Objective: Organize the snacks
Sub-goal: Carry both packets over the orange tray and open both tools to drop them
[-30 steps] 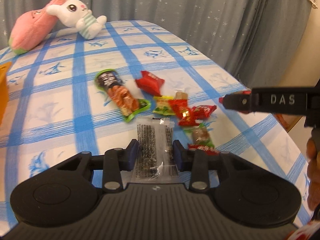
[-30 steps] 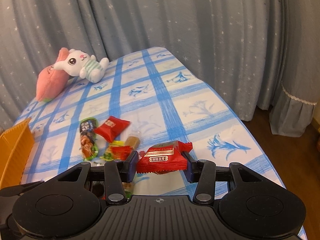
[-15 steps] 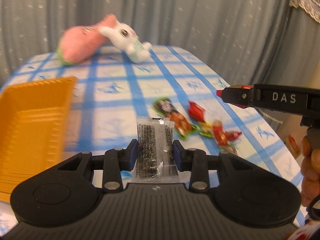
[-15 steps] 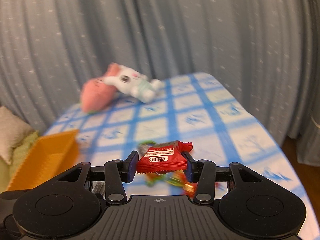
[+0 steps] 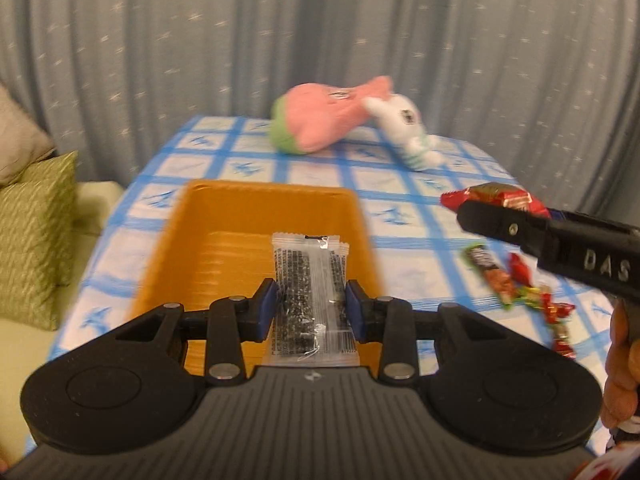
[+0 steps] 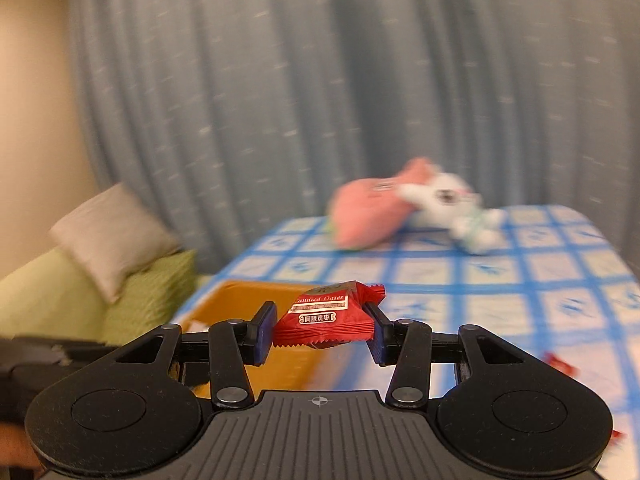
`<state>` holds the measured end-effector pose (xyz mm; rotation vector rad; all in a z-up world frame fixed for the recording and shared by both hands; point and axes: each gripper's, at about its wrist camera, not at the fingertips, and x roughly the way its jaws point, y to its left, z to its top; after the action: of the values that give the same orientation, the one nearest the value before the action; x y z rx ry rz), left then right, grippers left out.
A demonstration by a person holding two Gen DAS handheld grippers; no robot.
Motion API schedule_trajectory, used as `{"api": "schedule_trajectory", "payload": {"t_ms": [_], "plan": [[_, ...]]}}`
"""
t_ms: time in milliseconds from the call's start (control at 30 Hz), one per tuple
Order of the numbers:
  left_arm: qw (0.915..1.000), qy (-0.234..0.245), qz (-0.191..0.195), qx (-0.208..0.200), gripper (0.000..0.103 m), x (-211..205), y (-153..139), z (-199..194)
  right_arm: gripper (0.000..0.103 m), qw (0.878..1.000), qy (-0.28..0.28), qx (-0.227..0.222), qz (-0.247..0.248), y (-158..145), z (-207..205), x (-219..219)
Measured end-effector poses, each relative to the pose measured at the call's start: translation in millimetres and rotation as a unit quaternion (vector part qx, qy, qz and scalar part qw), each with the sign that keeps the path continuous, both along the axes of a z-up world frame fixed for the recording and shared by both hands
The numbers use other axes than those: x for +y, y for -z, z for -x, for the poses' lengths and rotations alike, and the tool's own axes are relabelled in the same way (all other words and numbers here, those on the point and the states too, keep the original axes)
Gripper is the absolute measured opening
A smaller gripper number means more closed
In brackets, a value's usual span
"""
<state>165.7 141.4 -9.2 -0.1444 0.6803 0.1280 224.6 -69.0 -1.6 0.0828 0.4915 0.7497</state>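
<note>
blurred: loose wrappers (image 5: pixel 520 280) right of orange plastic tray (image 5: pixel 256 216), probably candy
left gripper (image 5: pixel 311 308): clamped on clear sesame-bar packet (image 5: pixel 308 292)
right gripper (image 6: pixel 322 330): clamped on red date-candy packet (image 6: pixel 326 316)

At the far end of the desk (image 5: pixel 256 168), on its blue-checked white cloth, a pink plush (image 5: pixel 320 120) lies touching a white bunny (image 5: pixel 404 128). Behind them hangs a grey-blue curtain (image 5: pixel 320 32) with pale specks. Off to the left, a green cushion (image 5: pixel 36 236) on a pale sofa (image 6: pixel 40 292), and a beige pillow (image 6: pixel 108 236) above it.
</note>
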Motion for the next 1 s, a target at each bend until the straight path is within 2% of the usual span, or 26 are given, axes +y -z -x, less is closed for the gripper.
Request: {"api": "schedule_trajectory", "payload": {"t_ms": [133,300,533,833,900,933,1000], "plan": [[0.9998,-0.016,0.001,0.011,0.033,27,8,2,0.046,0.999,-0.047,0.004,0.019,9,4,42],[0.9996,-0.018,0.01,0.019,0.034,46,23,-4,0.046,0.997,-0.064,0.017,0.035,23,1,67],[0.9987,-0.044,0.02,0.016,0.035,64,34,4,0.046,0.996,-0.07,0.031,0.054,35,-2,74],[0.9979,-0.061,0.024,-0.001,0.036,73,23,24,0.047,0.994,-0.094,0.036,0.053,38,3,84],[0.9979,-0.061,0.023,-0.003,0.036,74,21,27,0.065,0.993,-0.099,0.047,0.053,40,3,88],[0.9978,-0.062,0.024,-0.003,0.036,73,20,29,0.084,0.993,-0.092,0.046,0.049,40,4,87],[0.9976,-0.063,0.027,-0.006,0.036,72,18,32,0.087,0.996,-0.08,0.037,0.036,37,5,83]]}}
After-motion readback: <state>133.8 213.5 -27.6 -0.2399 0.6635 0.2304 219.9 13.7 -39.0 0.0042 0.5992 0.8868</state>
